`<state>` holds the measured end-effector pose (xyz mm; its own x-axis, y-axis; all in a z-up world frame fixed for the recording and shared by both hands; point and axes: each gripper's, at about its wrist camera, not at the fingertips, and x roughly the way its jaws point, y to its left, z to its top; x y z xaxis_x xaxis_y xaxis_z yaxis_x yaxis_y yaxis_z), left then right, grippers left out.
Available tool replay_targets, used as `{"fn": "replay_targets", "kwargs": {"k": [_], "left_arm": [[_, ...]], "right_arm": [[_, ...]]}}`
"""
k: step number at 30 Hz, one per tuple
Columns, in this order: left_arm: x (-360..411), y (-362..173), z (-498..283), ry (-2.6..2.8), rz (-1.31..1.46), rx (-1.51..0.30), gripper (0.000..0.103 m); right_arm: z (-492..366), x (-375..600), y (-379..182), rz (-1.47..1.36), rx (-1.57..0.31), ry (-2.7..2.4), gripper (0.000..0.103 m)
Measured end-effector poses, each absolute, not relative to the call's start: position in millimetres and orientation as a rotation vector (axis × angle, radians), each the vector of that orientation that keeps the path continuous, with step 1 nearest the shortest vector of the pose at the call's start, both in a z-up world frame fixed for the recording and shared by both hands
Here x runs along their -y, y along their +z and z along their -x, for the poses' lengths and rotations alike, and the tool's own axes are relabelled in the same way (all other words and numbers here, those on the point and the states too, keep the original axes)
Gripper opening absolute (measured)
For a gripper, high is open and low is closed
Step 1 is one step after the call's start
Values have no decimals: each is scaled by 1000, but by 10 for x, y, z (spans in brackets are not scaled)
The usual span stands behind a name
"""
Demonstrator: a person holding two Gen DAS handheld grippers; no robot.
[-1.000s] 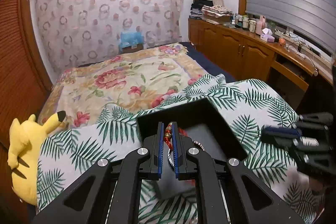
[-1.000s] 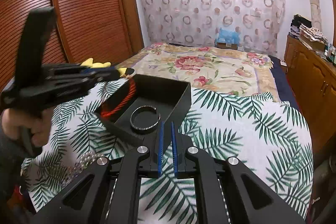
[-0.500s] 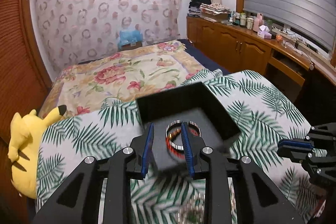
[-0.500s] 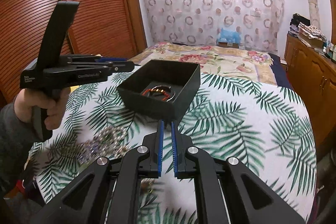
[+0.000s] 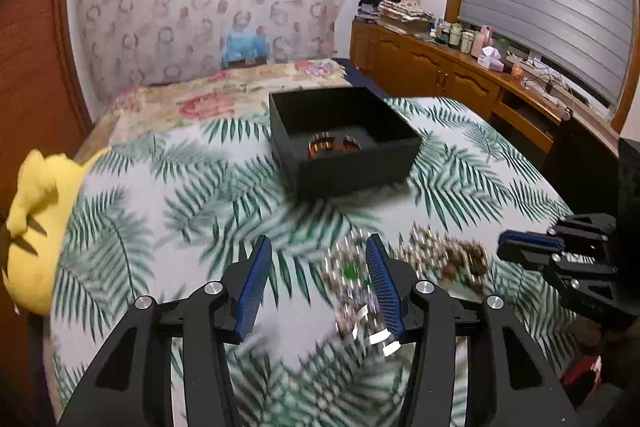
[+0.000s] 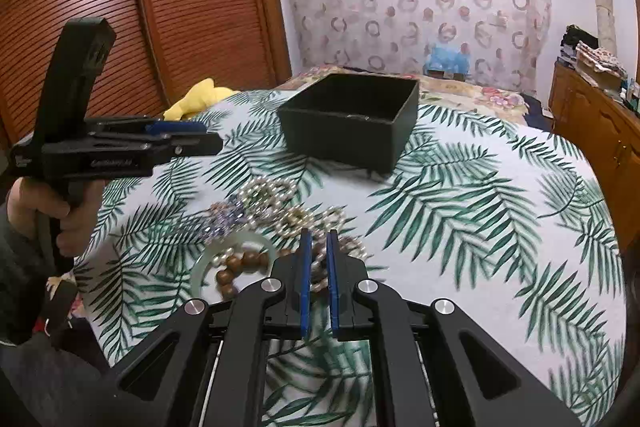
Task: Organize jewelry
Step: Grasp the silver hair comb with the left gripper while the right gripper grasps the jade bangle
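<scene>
A black open box (image 5: 304, 147) stands on the palm-leaf cloth, with bracelets (image 5: 334, 146) lying inside it. Nearer to me lies a loose pile of pearl and bead jewelry (image 6: 272, 211), with a pale green bangle (image 6: 202, 267) and brown wooden beads (image 6: 240, 265). My left gripper (image 5: 318, 239) hovers over the near edge of the pile (image 5: 440, 259). Its jaws are opening and nothing is between them. My right gripper (image 6: 319, 235) is shut and empty, just above the pile. In the right wrist view a hand (image 6: 60, 211) holds the left gripper (image 6: 188, 135) at the left.
A yellow plush toy (image 5: 36, 223) sits at the table's left edge. A bed with a floral cover (image 5: 224, 99) lies beyond the table. Wooden cabinets (image 5: 440, 79) run along the right wall, and the round table's edge falls off close on the right.
Both grippers drew back from the box to the jewelry pile. The left gripper let go of the red beaded bracelet, which now lies in the box, and its jaws have spread.
</scene>
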<state>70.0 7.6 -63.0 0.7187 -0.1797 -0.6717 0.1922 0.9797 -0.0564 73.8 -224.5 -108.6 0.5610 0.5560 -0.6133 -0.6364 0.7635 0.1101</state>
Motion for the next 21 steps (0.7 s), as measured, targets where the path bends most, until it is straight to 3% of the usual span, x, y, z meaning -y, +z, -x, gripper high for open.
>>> {"fn": "replay_targets", "kwargs": {"k": [4,6,7,21], "left_arm": [[-77,-712,-547,-208,-17,-755,58],[-75,-755,-502,-215,-13,-763,61],[-67,-780,-485,-219,-14,-768,63],[-61,-1058,-308,-210,-66,-833,65]], "right_arm": [[-655,2185,-1135,157,-680,705,11],[-626,2175,-1149,165,-683,705,24],[-606,2171,-1163,169,-681,702,25],[-545,2090,-1187,185,-687,715,25]]}}
